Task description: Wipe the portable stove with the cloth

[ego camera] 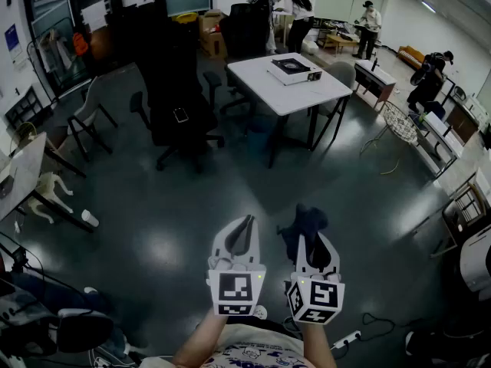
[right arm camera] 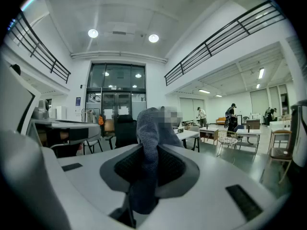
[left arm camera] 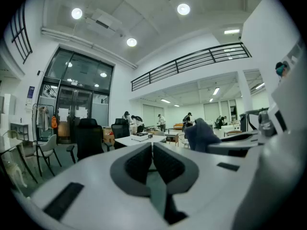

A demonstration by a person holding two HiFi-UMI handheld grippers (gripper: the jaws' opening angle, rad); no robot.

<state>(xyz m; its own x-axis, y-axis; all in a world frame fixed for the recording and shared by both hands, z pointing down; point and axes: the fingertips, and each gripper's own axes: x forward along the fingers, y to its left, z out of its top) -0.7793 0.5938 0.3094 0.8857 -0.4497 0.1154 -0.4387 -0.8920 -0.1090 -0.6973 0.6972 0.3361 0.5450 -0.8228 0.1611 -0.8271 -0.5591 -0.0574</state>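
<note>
The portable stove sits on a white table far ahead, across open floor; it also shows small and distant as the stove in the left gripper view. My right gripper is shut on a dark blue-grey cloth, which sticks up past the jaws as the cloth in the right gripper view. My left gripper is held beside it, shut with nothing between its jaws. Both grippers hang above the floor, well short of the table.
A black office chair stands left of the table, a grey chair at its right. Several people stand at the far back. Wire chairs and desks line the right side. A white desk is at the left.
</note>
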